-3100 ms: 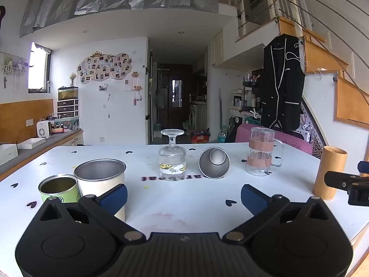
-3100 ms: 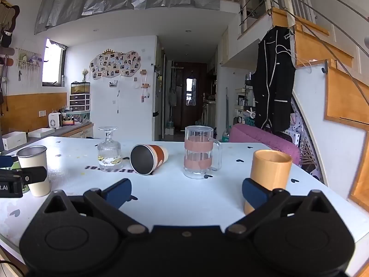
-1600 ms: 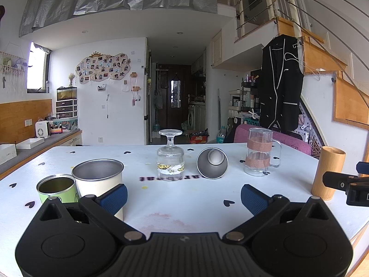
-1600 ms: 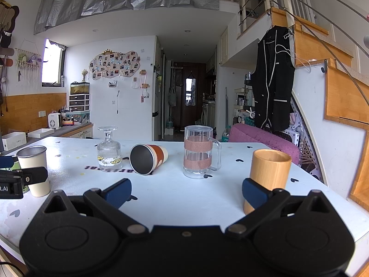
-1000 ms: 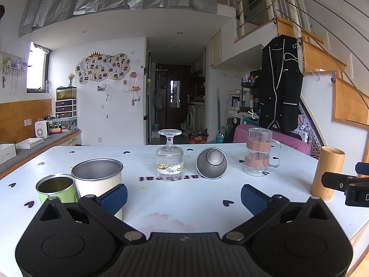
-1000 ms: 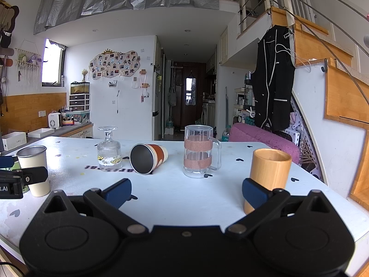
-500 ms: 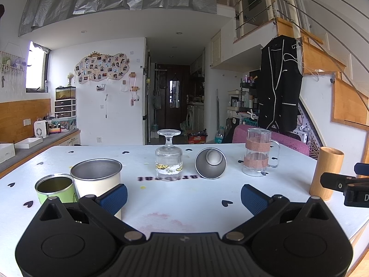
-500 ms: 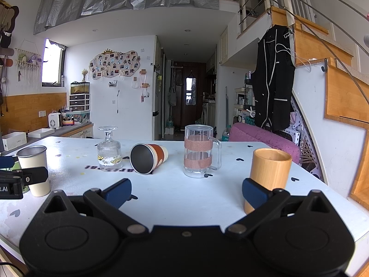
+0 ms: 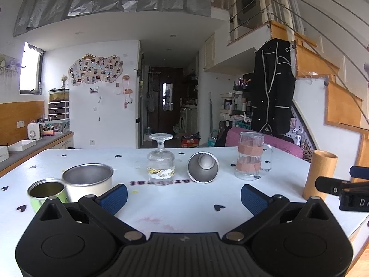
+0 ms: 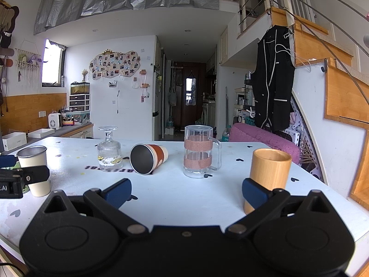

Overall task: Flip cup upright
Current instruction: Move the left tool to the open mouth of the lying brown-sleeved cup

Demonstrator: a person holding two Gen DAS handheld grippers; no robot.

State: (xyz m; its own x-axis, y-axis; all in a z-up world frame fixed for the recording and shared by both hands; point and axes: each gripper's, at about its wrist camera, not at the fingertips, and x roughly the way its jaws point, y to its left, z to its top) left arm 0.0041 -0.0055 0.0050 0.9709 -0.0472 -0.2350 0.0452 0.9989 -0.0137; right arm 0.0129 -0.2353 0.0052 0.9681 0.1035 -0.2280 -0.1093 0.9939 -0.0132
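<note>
A metal cup with a brown and cream sleeve [image 10: 147, 158] lies on its side mid-table, its mouth towards me; it also shows in the left wrist view [image 9: 203, 170]. A stemmed glass [image 9: 161, 161] stands upside down just left of it, also in the right wrist view [image 10: 109, 151]. My left gripper [image 9: 183, 197] is open and empty, low over the near table, well short of both. My right gripper [image 10: 186, 190] is open and empty, also short of them.
A clear mug with tan bands [image 10: 200, 154] stands right of the lying cup. A bamboo cup [image 10: 269, 174] stands by my right finger. A steel-rimmed white cup [image 9: 88, 181] and a green tin [image 9: 46, 192] stand at the left. The white table [image 9: 184, 205] ends at the right.
The left wrist view has drifted slightly, so the cups sit a little further left. The right gripper has not moved. Both stay open.
</note>
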